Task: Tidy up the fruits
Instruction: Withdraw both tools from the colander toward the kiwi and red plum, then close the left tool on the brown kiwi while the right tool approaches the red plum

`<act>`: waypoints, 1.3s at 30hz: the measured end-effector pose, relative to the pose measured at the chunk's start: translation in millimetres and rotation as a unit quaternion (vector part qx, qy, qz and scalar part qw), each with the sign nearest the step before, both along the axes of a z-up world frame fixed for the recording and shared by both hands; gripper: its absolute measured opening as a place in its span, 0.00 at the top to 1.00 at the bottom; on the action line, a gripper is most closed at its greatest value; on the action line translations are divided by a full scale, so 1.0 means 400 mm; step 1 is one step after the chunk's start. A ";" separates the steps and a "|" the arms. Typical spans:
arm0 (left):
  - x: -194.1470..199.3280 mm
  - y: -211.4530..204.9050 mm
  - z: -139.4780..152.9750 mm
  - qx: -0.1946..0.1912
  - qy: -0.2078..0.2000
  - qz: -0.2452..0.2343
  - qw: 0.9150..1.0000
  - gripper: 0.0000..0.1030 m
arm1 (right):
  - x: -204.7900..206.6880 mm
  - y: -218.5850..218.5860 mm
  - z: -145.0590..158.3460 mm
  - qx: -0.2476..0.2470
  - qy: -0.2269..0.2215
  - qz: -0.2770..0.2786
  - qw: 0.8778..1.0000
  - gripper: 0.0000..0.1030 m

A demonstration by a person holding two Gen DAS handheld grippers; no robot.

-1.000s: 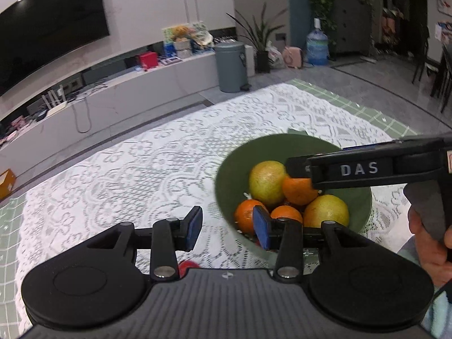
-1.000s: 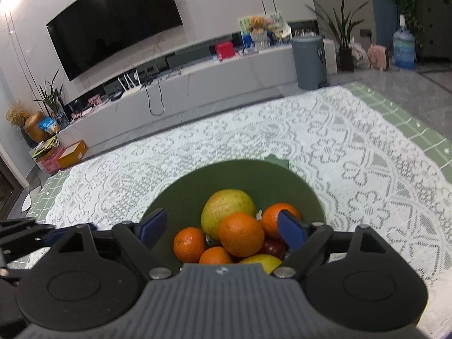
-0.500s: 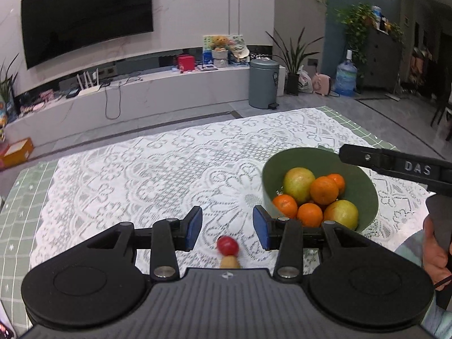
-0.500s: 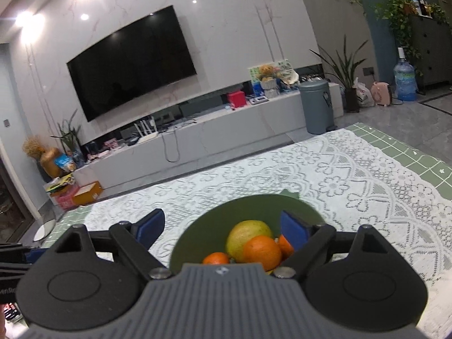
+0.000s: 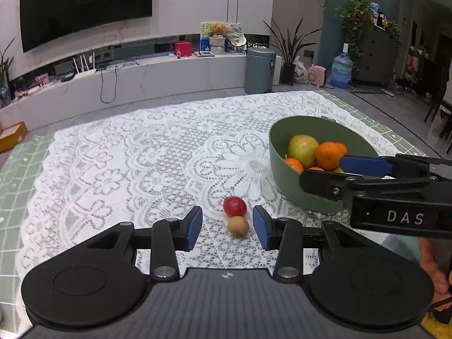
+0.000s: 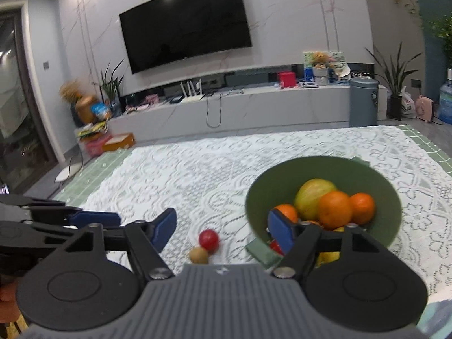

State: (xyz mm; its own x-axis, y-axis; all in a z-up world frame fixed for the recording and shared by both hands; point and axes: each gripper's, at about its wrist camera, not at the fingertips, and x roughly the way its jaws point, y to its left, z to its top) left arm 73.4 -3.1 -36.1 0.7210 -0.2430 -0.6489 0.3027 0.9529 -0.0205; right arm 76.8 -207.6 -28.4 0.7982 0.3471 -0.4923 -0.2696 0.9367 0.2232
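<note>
A green bowl (image 5: 285,166) holds several oranges and a yellow-green fruit (image 5: 302,146) on the lace cloth. A small red fruit (image 5: 234,206) and a small brown fruit (image 5: 238,226) lie touching on the cloth left of the bowl. My left gripper (image 5: 227,231) is open and empty, its blue pads either side of the two small fruits. My right gripper (image 6: 221,230) is open and empty, above the bowl's near left rim (image 6: 251,197); the red fruit (image 6: 208,240) and brown fruit (image 6: 198,255) lie between its fingers. The right gripper shows in the left wrist view (image 5: 367,166) over the bowl.
The white lace cloth (image 5: 141,155) covers a green-tiled table. A TV wall, a low cabinet, a grey bin (image 5: 260,70) and plants stand beyond the far edge. The left gripper shows at the left of the right wrist view (image 6: 56,220).
Both grippers have pulled back and left from over the bowl. The two small fruits on the cloth have come into view between the fingers. Both stay open.
</note>
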 end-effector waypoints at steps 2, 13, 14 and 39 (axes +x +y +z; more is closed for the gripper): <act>0.002 -0.002 -0.017 -0.007 0.003 -0.002 1.000 0.52 | 0.003 0.009 -0.004 -0.009 0.000 -0.001 1.000 0.34; 0.059 -0.005 -0.097 -0.022 0.021 -0.011 0.999 0.53 | 0.045 0.026 -0.017 -0.024 -0.006 -0.011 1.000 0.43; 0.067 -0.005 -0.103 -0.024 0.024 -0.009 0.999 0.53 | 0.052 0.028 -0.018 -0.026 -0.005 -0.011 1.000 0.43; 0.147 -0.050 -0.191 -0.031 0.086 -0.043 0.995 0.71 | 0.128 0.051 -0.050 -0.018 0.043 0.008 0.999 0.49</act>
